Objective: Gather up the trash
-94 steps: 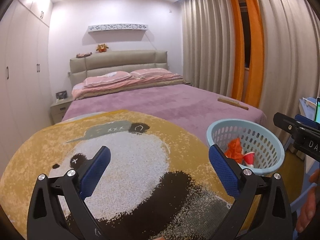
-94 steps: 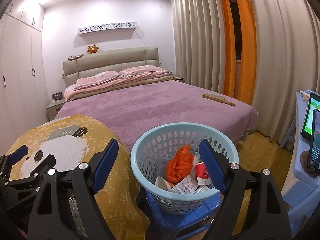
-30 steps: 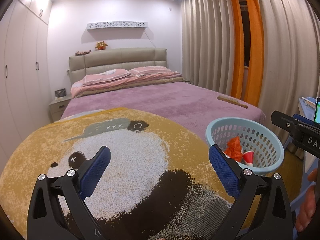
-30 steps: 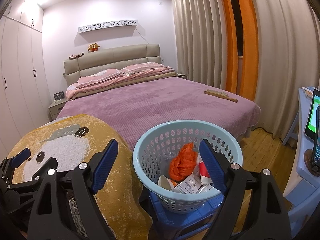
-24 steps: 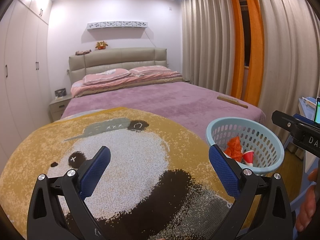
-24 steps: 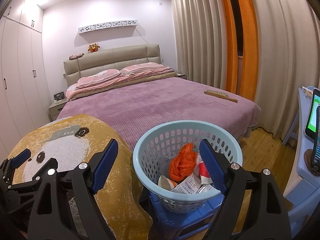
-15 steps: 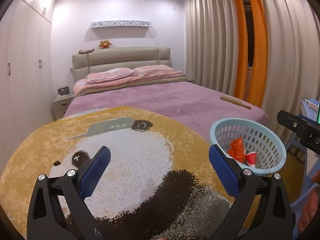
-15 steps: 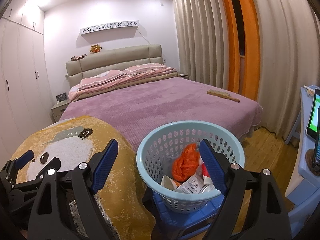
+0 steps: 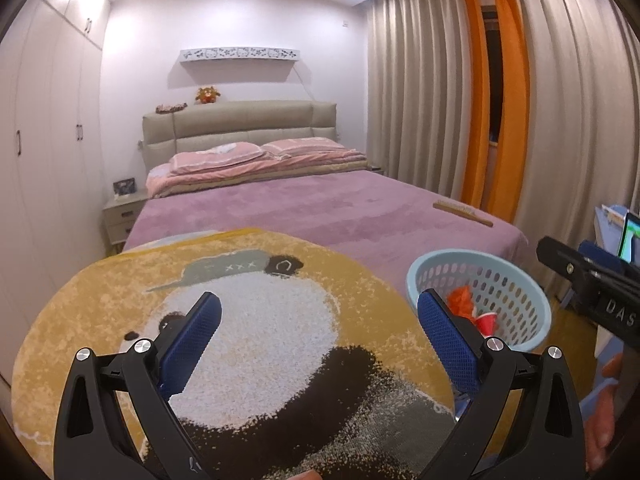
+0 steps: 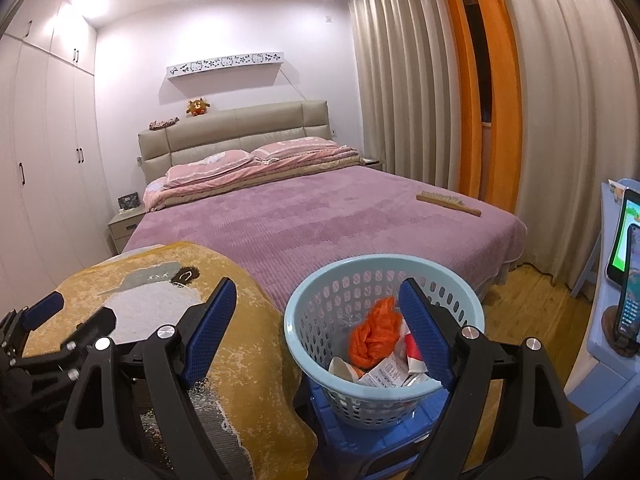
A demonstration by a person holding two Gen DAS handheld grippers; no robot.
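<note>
A light blue basket [image 10: 372, 268] stands on a blue stool [image 10: 360, 436] and holds trash: an orange bag [image 10: 374, 330], a red cup and paper scraps [image 10: 384, 372]. My right gripper [image 10: 318, 328] is open and empty, just in front of and above the basket. My left gripper [image 9: 318, 328] is open and empty over the round panda rug [image 9: 260, 320]. The basket shows at the right in the left wrist view [image 9: 520, 280], with the right gripper's body [image 9: 592, 280] beside it. The left gripper shows at the left edge of the right wrist view [image 10: 40, 316].
A bed with a purple cover [image 10: 320, 216] fills the middle of the room. A wooden brush [image 10: 448, 203] lies near its right edge. Curtains [image 10: 420, 100] are at the right, wardrobes [image 10: 44, 160] at the left. A light blue table with phones [image 10: 624, 248] stands at the far right.
Both views have shifted slightly: the cameras have drawn back a little and risen. Both grippers stay open and empty. The basket and its trash have not moved.
</note>
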